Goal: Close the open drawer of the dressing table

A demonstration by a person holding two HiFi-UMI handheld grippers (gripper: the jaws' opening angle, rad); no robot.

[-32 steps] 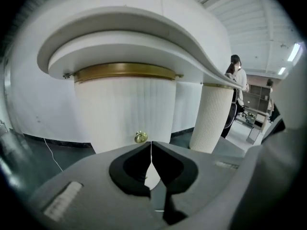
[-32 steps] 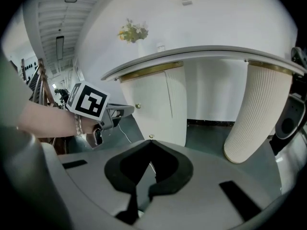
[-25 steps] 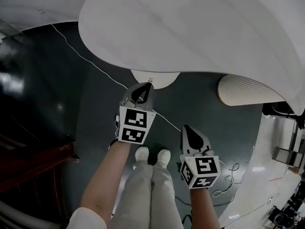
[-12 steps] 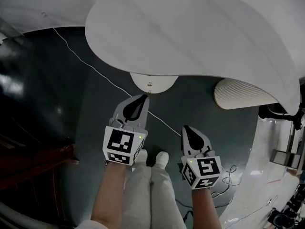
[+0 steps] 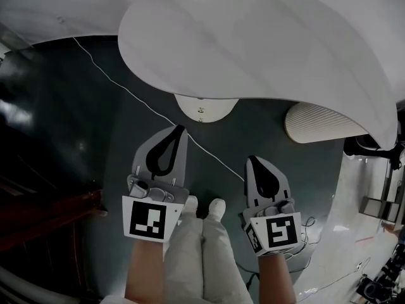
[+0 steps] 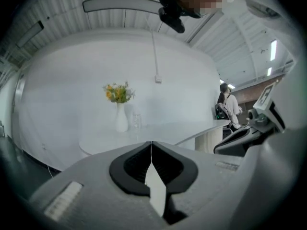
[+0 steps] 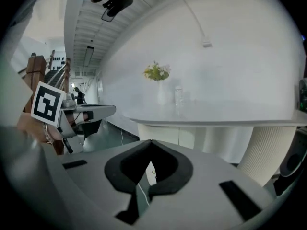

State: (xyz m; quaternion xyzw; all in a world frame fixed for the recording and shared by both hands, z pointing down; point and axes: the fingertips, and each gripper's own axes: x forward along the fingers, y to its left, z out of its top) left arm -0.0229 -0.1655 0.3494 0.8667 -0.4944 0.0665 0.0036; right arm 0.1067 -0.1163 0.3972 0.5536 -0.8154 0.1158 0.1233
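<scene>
Your left hand-held gripper has pulled back from the drawer; it and your right hand-held gripper sit closed, empty.

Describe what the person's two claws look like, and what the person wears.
Both the left claw and the right claw are pale grey and taper to a point, with a black teardrop-shaped lining. Each carries a white cube with black square markers. The forearms are bare. The person wears pale trousers and white shoes.

The head view is looking steeply down while both gripper views are facing the dressing table (sharing its vase).
</scene>
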